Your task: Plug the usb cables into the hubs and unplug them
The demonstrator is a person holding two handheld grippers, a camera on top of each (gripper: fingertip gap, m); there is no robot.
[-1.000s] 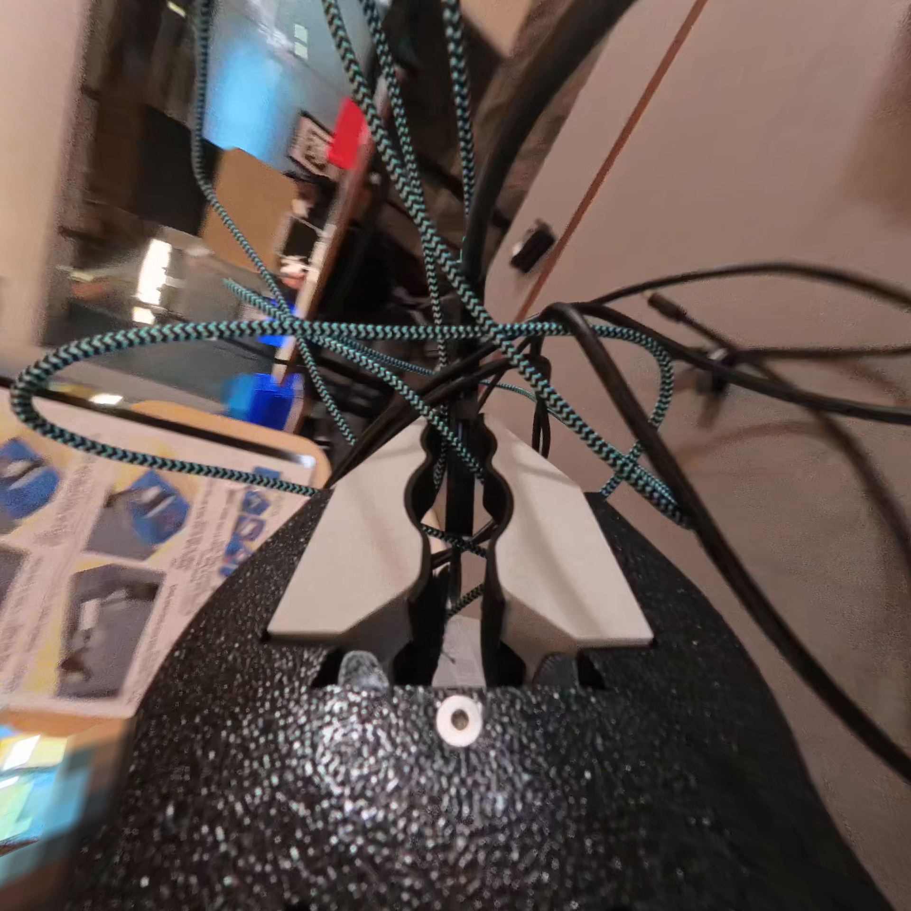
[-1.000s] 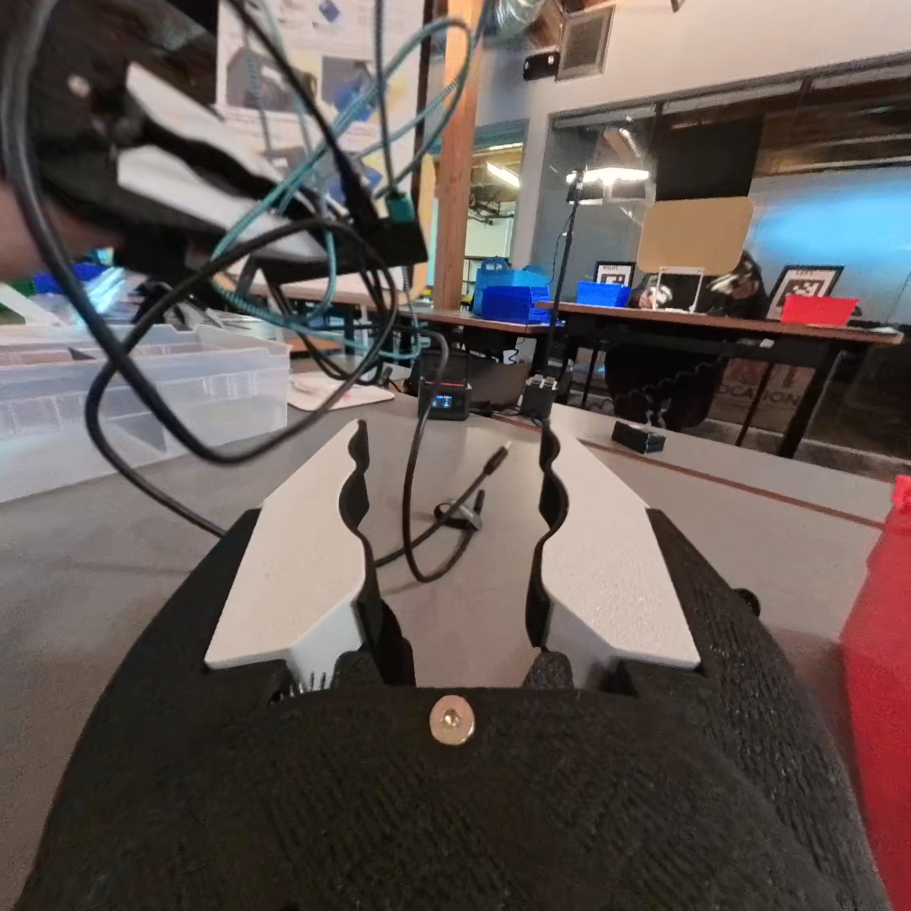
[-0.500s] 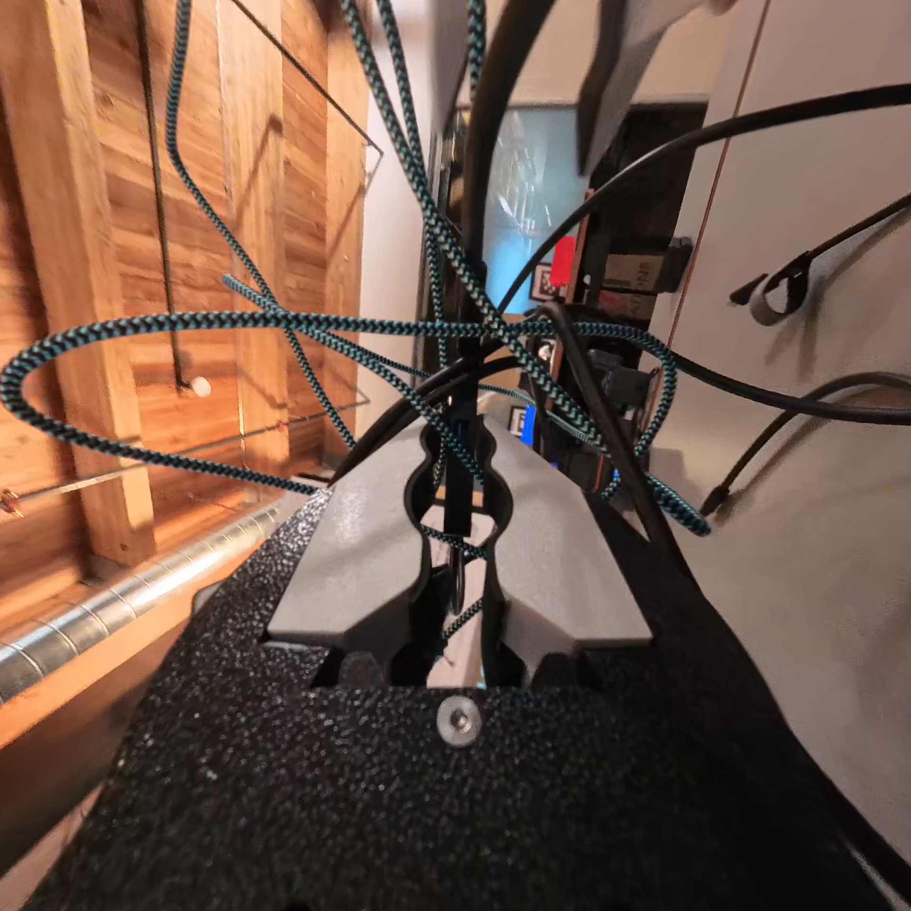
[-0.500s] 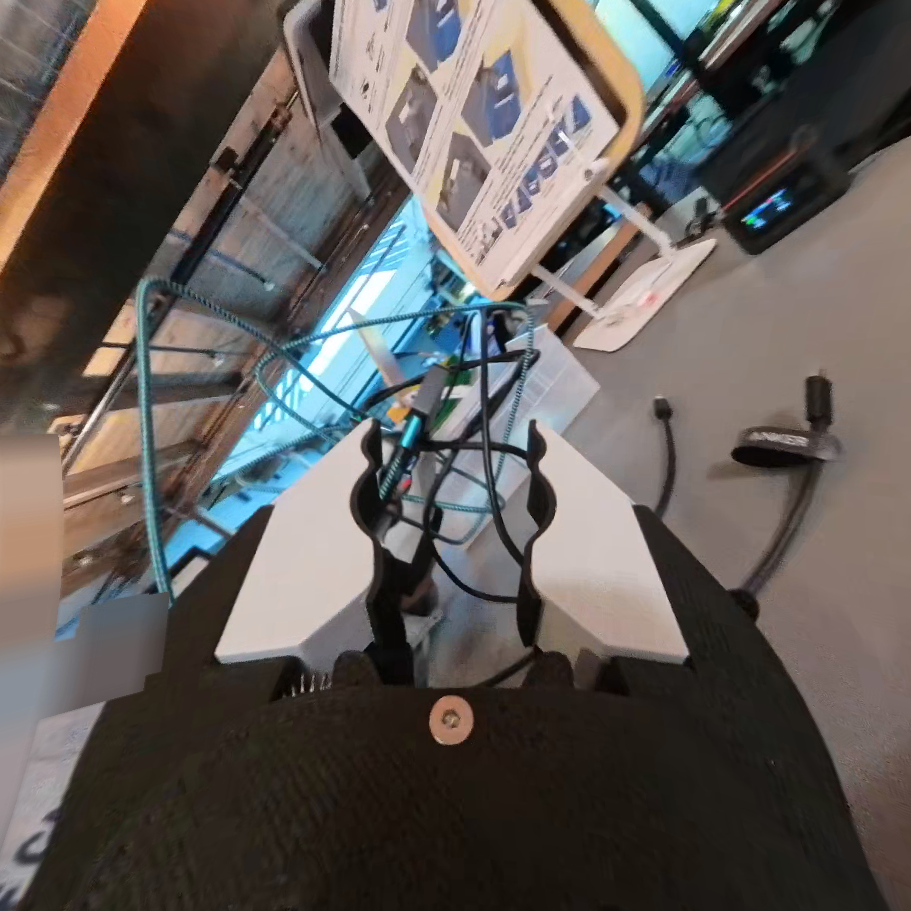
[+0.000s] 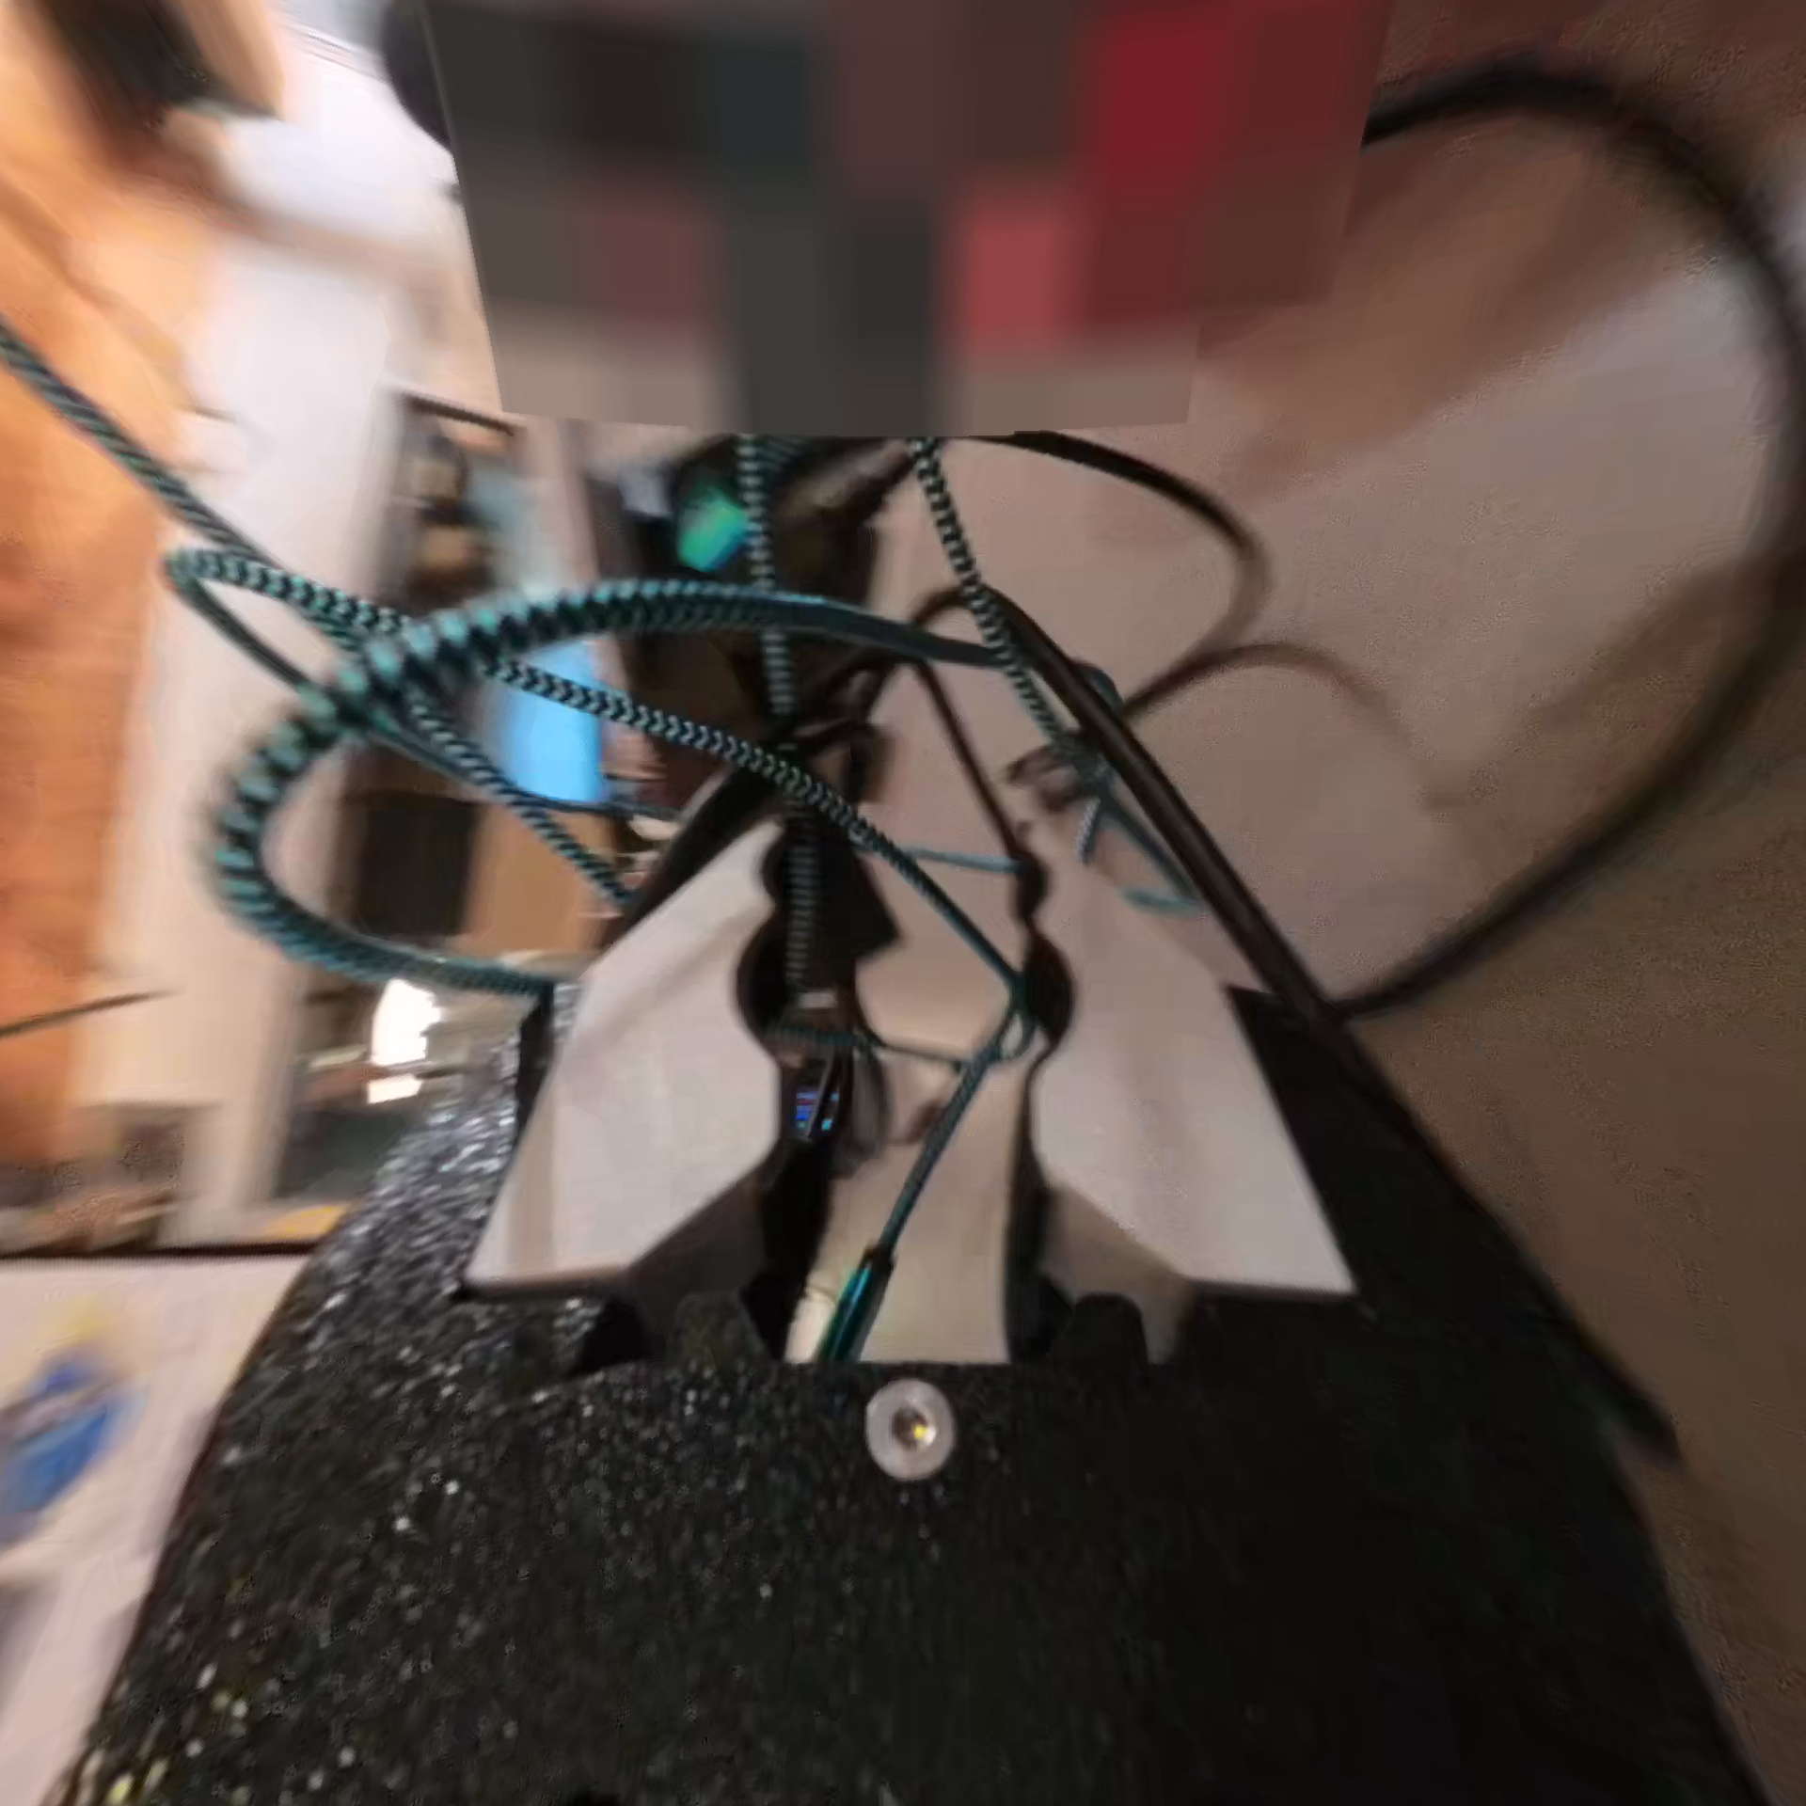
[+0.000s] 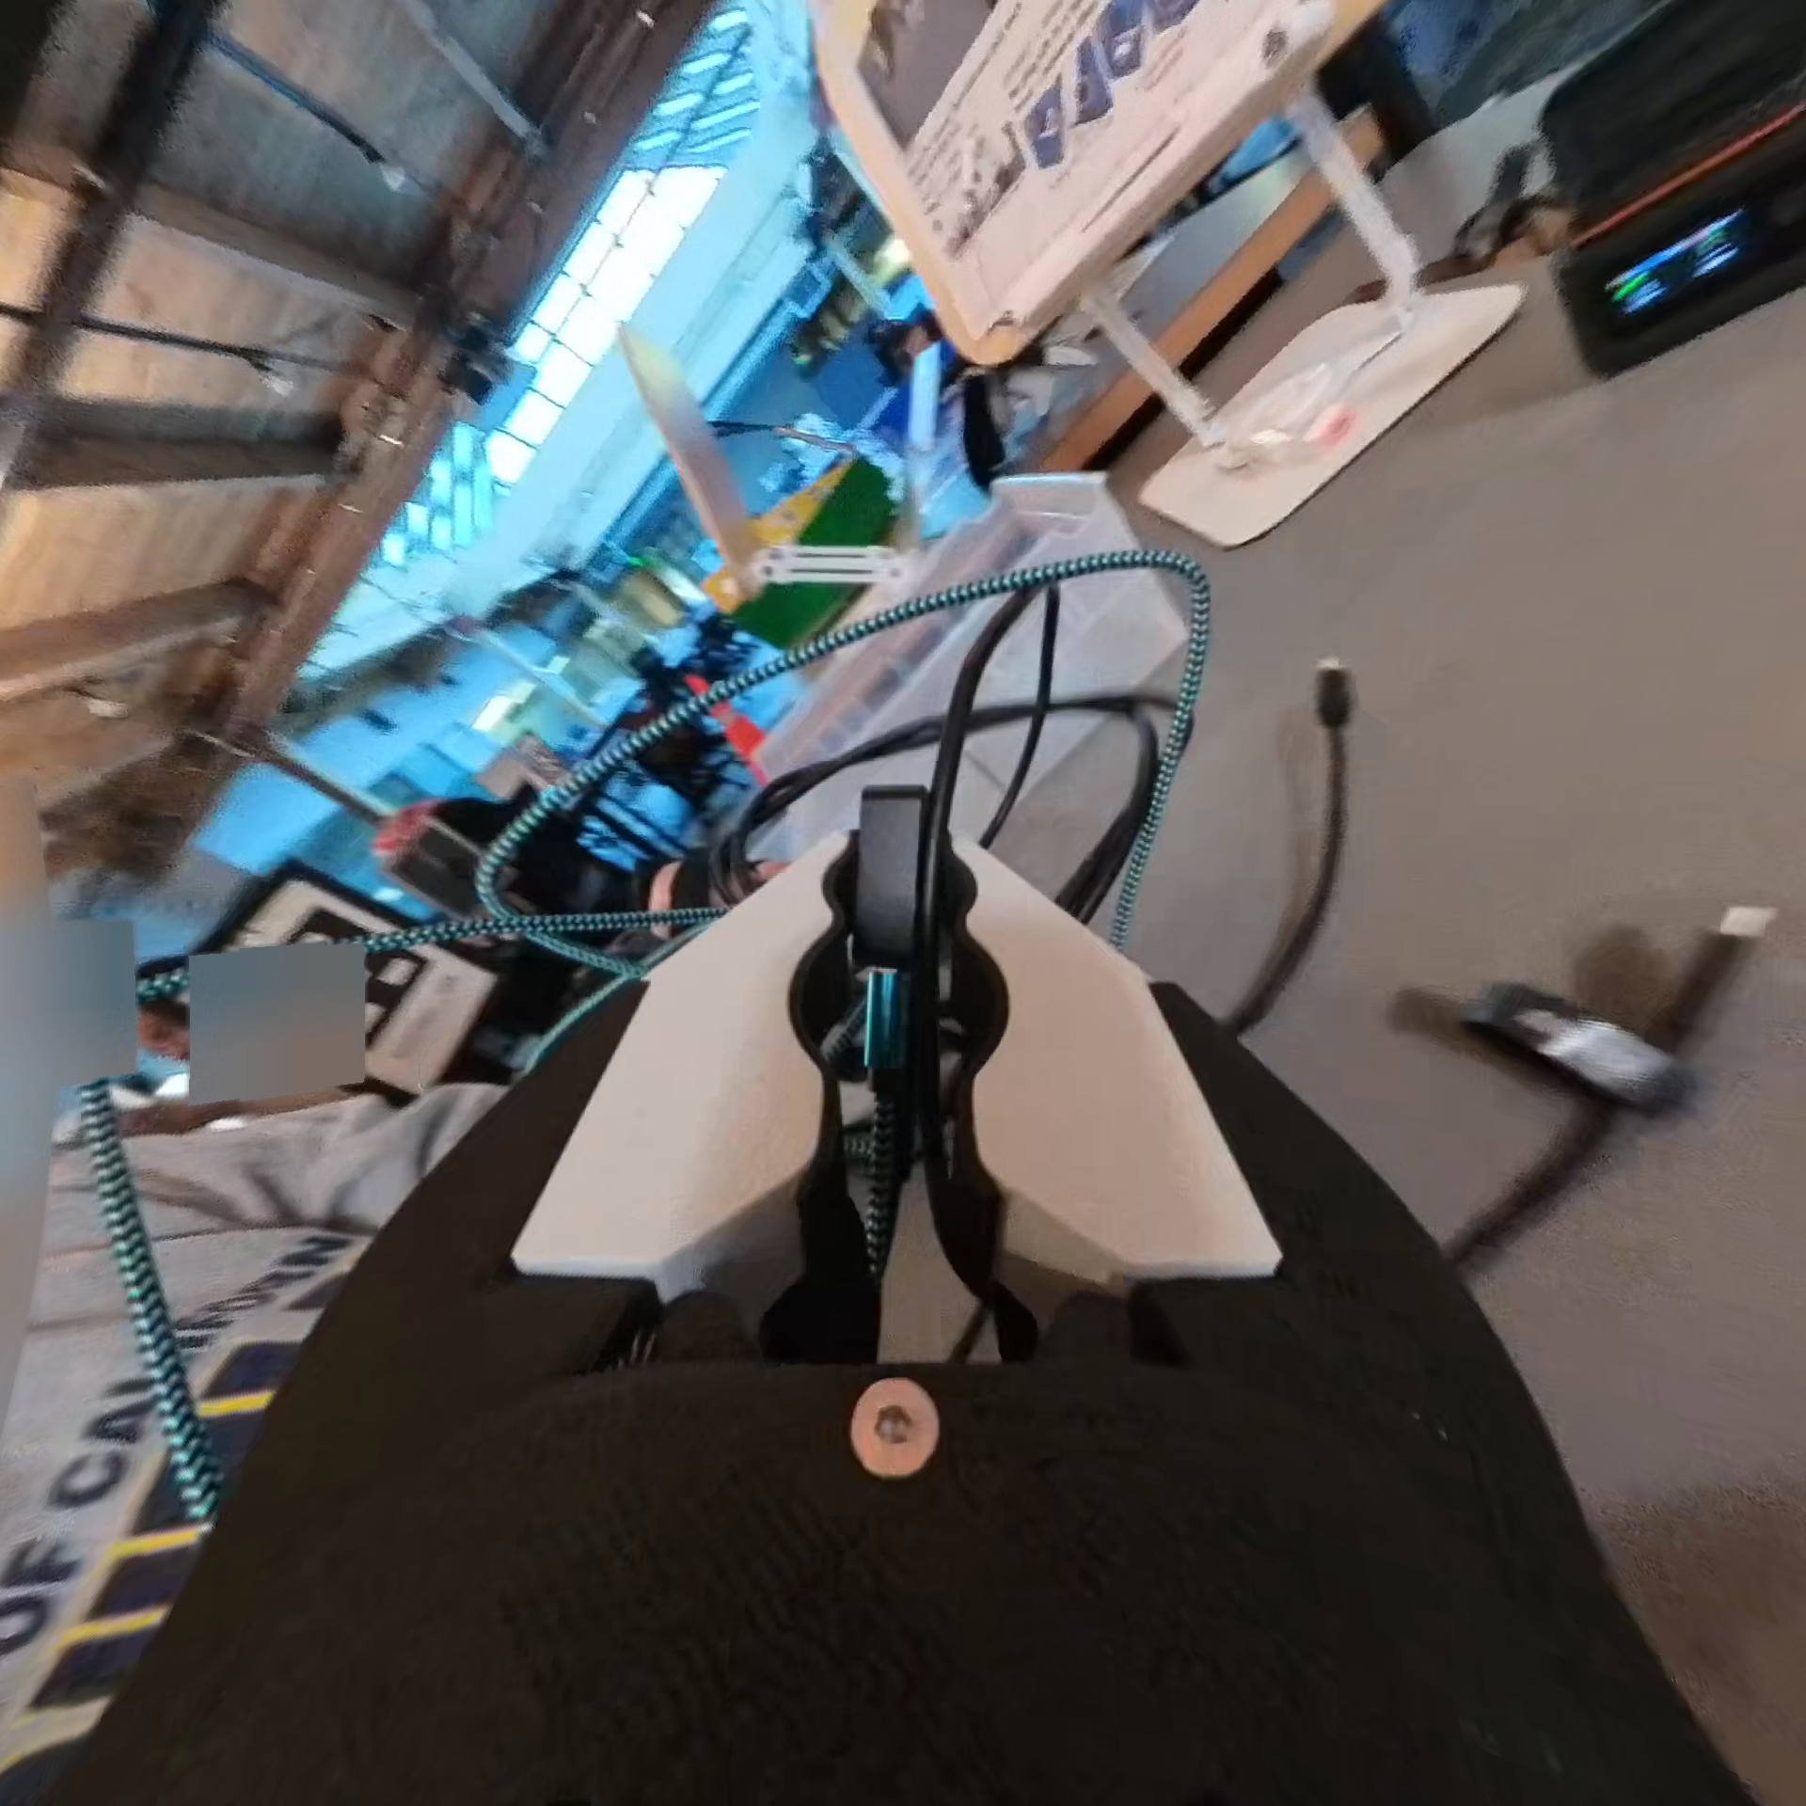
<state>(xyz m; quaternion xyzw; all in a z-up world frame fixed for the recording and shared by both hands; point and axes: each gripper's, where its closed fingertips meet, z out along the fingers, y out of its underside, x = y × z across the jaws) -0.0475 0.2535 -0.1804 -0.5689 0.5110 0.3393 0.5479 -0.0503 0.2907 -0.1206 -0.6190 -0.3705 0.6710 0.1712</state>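
Right claw (image 6: 899, 880) over grey tabletop (image 6: 1525, 625)

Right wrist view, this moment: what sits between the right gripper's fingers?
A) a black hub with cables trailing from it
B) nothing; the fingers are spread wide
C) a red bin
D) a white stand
A: the right gripper has its fingers closed on a black hub, with a teal braided cable plugged into it.

A hub (image 6: 889, 865) sits between the right claw (image 6: 897, 884) tips, cables (image 6: 1300, 860) lying on the table (image 6: 1564, 684) to its right.
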